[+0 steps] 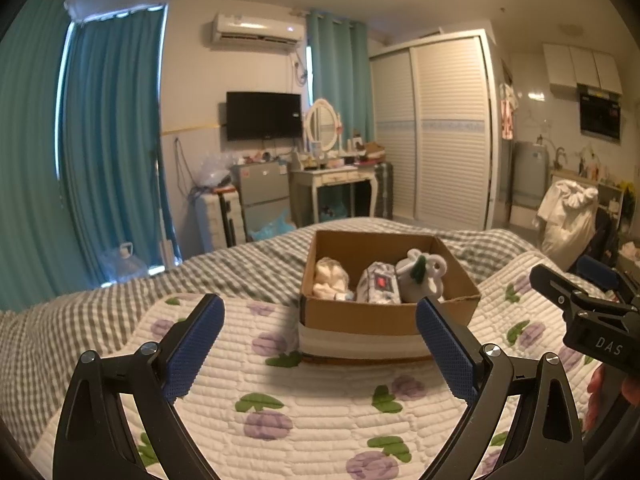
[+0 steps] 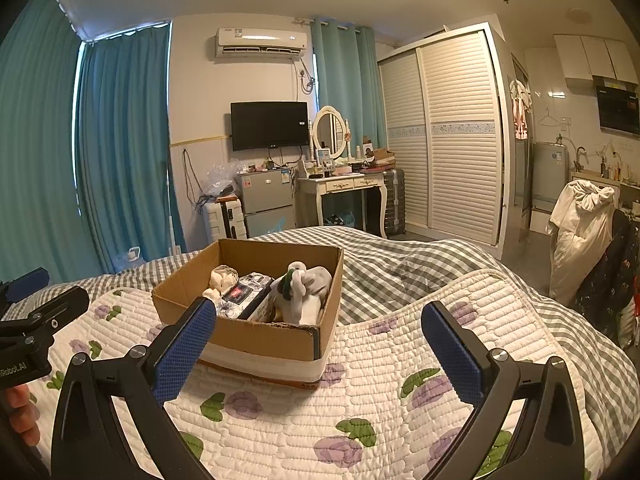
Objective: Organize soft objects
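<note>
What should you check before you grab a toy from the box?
1. Left gripper open and holding nothing: ok.
2. Right gripper open and holding nothing: ok.
3. Cardboard box sitting flat on the flowery quilt: ok.
4. White stuffed toy on top and reachable: ok.
5. Patterned pack and cream cloth lying apart from the toy: not ok, they are packed close.
6. Anything hidden under them: cannot tell.
</note>
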`<action>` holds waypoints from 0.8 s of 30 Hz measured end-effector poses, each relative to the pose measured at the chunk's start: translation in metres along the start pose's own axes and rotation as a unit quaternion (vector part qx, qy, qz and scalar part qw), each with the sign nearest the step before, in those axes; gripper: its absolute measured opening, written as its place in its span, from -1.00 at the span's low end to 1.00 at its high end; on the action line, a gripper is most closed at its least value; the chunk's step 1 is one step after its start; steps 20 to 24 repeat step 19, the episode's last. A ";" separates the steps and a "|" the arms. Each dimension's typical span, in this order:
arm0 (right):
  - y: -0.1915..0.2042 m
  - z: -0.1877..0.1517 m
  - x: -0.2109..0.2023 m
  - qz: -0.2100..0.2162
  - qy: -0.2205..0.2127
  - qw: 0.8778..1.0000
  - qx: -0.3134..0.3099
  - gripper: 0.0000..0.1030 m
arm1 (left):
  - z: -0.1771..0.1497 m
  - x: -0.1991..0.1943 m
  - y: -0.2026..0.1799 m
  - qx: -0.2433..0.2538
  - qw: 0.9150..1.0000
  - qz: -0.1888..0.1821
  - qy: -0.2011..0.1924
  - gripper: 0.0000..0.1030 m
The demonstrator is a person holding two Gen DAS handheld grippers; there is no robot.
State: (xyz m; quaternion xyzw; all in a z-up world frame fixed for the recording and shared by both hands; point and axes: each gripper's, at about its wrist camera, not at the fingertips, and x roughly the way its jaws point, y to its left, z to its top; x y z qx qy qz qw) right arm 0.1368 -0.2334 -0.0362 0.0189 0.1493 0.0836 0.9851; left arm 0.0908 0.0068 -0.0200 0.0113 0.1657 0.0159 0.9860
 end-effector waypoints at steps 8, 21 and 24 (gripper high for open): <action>0.000 -0.001 0.000 0.000 0.000 1.000 0.000 1.00 | 0.000 -0.001 0.003 -0.002 1.000 -0.002 0.001 0.91; 0.001 -0.001 0.001 0.000 0.002 1.000 0.000 1.00 | 0.000 -0.001 0.006 0.003 1.000 0.000 0.000 0.91; 0.001 -0.001 0.001 0.000 0.002 1.000 0.000 1.00 | 0.000 -0.001 0.006 0.003 1.000 0.000 0.000 0.91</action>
